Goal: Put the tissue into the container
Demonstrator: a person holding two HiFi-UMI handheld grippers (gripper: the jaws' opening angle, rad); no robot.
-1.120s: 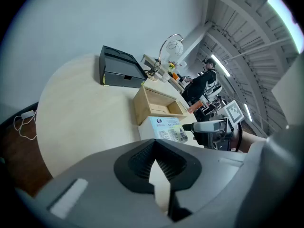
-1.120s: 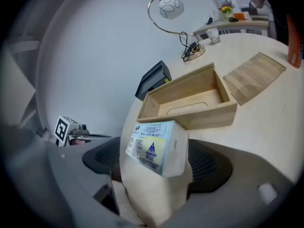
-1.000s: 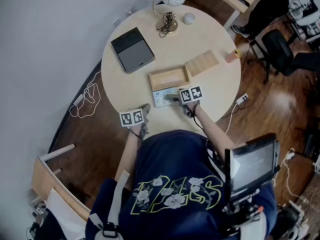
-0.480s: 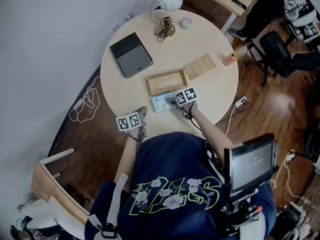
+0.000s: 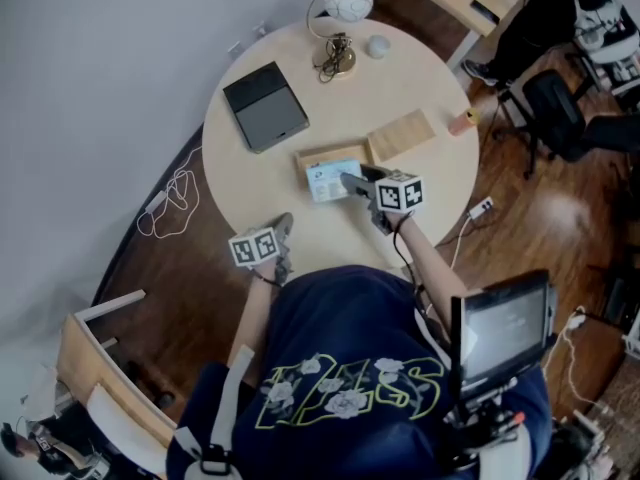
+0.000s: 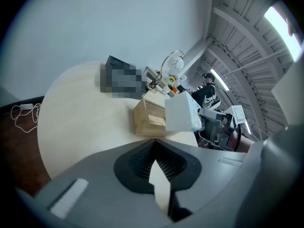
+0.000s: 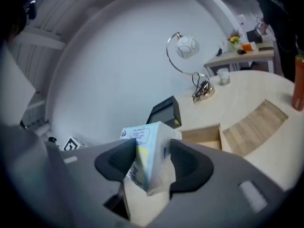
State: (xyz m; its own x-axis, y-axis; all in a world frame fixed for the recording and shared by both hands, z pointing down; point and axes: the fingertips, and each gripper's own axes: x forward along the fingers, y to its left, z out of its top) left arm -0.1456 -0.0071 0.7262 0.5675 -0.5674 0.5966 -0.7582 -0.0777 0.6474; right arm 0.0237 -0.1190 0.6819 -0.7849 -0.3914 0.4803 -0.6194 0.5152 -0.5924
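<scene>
We see right gripper (image 5: pixel 352 181) jaws closing, pads pressing both sides of tissue pack (image 5: pixel 328 179); pack held off table (image 5: pixel 400 78), over near edge of open wooden container (image 5: pixel 318 155); wooden lid (image 5: pixel 403 134) flat just beside container; left gripper (image 5: pixel 285 226) jaws together, nothing between, at table's near edge.

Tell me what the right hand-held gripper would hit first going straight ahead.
Right hand-held gripper, jaws closing on the tissue pack, would probably meet the wooden container first; depth unclear.
</scene>
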